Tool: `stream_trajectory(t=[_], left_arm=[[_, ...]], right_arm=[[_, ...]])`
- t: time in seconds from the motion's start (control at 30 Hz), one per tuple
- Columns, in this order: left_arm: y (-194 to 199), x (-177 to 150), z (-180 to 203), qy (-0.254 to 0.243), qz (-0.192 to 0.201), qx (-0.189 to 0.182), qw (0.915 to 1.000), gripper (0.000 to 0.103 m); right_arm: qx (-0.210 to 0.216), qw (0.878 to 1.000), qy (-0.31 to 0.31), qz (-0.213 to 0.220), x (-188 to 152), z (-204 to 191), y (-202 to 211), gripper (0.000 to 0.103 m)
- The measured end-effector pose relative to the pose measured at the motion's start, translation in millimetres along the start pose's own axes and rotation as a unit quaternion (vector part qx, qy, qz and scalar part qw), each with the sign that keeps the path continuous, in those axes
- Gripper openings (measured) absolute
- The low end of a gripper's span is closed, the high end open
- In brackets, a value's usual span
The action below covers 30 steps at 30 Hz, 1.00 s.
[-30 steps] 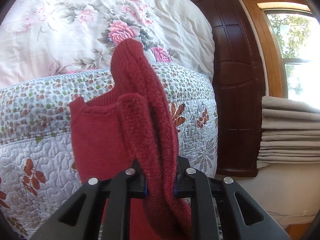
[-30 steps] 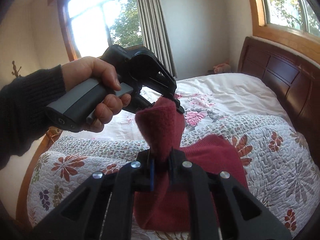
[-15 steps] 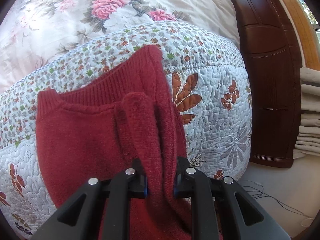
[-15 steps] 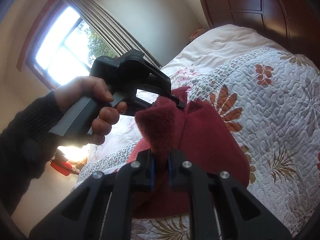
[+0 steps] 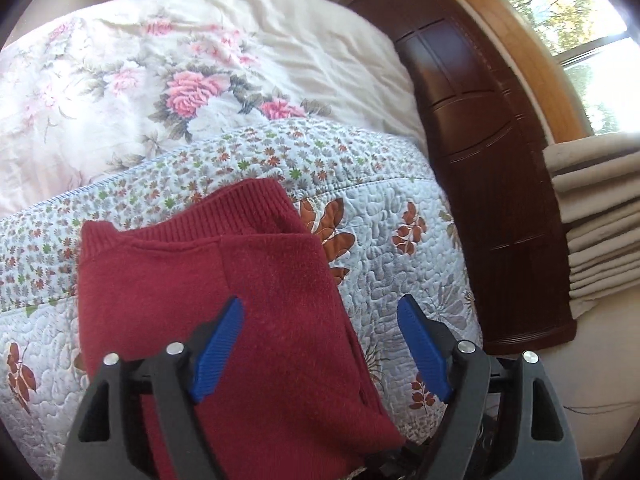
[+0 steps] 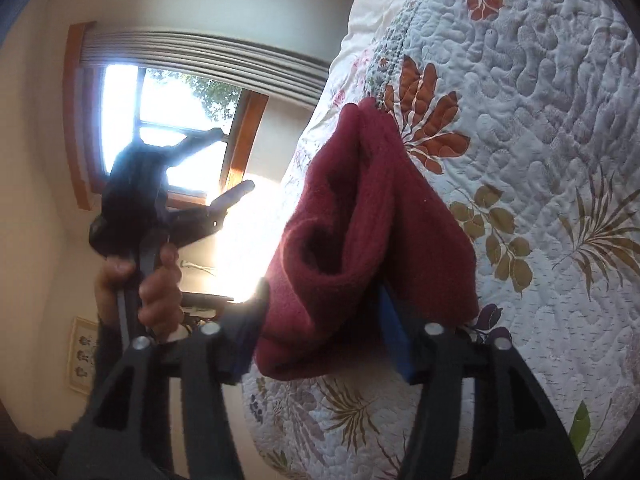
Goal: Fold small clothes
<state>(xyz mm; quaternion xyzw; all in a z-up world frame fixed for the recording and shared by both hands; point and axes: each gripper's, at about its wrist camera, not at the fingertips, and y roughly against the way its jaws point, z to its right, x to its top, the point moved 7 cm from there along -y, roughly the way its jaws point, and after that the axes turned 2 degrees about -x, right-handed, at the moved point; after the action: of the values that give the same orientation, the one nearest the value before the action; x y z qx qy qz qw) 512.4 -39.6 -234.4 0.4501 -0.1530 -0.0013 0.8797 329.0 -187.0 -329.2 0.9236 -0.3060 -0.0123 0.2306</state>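
Fuzzy red knit garment (image 5: 256, 320), ribbed edge.

A dark red knitted garment (image 5: 256, 312) lies folded on the flowered quilt (image 5: 384, 184) of the bed, ribbed hem toward the pillows. Seen from the right wrist, its near edge (image 6: 360, 248) bunches up in loose folds.

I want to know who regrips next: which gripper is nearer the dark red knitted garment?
Right. The right gripper has cloth bunched between its open fingers; the left gripper hovers open above the dark red knitted garment.
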Motion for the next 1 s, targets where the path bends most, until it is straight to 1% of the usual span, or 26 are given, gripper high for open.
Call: stream_trajectory(t=[0.07,0.13,0.17,0.2,0.3,0.4,0.53,0.57,0.6,0.63,0.67,0.73,0.77,0.83,0.9,1.0], left_arm=[[23.5,-26.4,-7.5,-0.014,0.016,-0.004,0.9998,0.081],[42.2,-54.0,-17.6,-0.020,0.023,-0.001,0.9995,0.081],[49.3,-66.6,-22.6,-0.021,0.025,-0.003,0.9995,0.081],[56.1,-78.7,-26.6,-0.022,0.028,-0.006,0.9994,0.081],[68.1,-107.9,-36.1,-0.016,0.030,-0.019,0.9993,0.081],[69.8,-129.7,-35.4,-0.020,0.025,-0.037,0.9988,0.081],[60.5,-143.9,-29.4,-0.035,0.013,-0.045,0.9983,0.081],[57.3,-145.1,-27.3,-0.037,0.010,-0.049,0.9981,0.081],[55.4,-147.2,-25.2,-0.041,0.009,-0.050,0.9979,0.081],[53.3,-148.2,-23.5,-0.045,0.009,-0.048,0.9978,0.081],[51.3,-148.1,-22.1,-0.049,0.009,-0.047,0.9977,0.081],[48.8,-149.2,-20.9,-0.049,0.012,-0.048,0.9976,0.081],[46.7,-148.9,-22.2,-0.045,0.012,-0.050,0.9977,0.081],[43.5,-148.8,-25.2,-0.034,0.014,-0.050,0.9981,0.081],[41.3,-149.8,-27.5,-0.023,0.014,-0.052,0.9983,0.081],[41.5,-152.3,-29.1,-0.017,0.014,-0.051,0.9985,0.081]], right_arm=[[0.003,1.000,-0.002,-0.025,9.8,0.9,-1.0,0.064],[0.011,0.999,0.005,-0.044,18.2,-4.6,-2.0,0.070],[0.019,0.998,0.006,-0.060,20.5,-7.8,-5.2,0.074],[0.020,0.997,0.007,-0.077,22.5,-9.6,-10.3,0.076],[0.006,0.993,0.024,-0.119,23.8,-13.0,-27.1,0.077],[-0.011,0.987,0.039,-0.158,19.7,-12.6,-41.6,0.077],[-0.020,0.983,0.047,-0.179,17.0,-10.0,-40.9,0.075],[-0.028,0.982,0.051,-0.180,17.9,-8.2,-37.3,0.075],[-0.053,0.982,0.064,-0.167,23.6,-6.7,-30.5,0.075],[-0.073,0.984,0.083,-0.141,34.6,-8.7,-23.0,0.075],[-0.073,0.985,0.094,-0.123,45.3,-15.6,-15.4,0.075],[-0.050,0.987,0.093,-0.119,62.2,-29.6,-12.6,0.075],[-0.047,0.987,0.094,-0.122,71.1,-35.4,-18.6,0.075],[-0.047,0.984,0.090,-0.144,84.6,-39.9,-40.1,0.069],[-0.068,0.981,0.084,-0.162,93.5,-37.1,-64.4,0.064],[-0.091,0.975,0.087,-0.182,96.2,-33.2,-92.3,0.064]])
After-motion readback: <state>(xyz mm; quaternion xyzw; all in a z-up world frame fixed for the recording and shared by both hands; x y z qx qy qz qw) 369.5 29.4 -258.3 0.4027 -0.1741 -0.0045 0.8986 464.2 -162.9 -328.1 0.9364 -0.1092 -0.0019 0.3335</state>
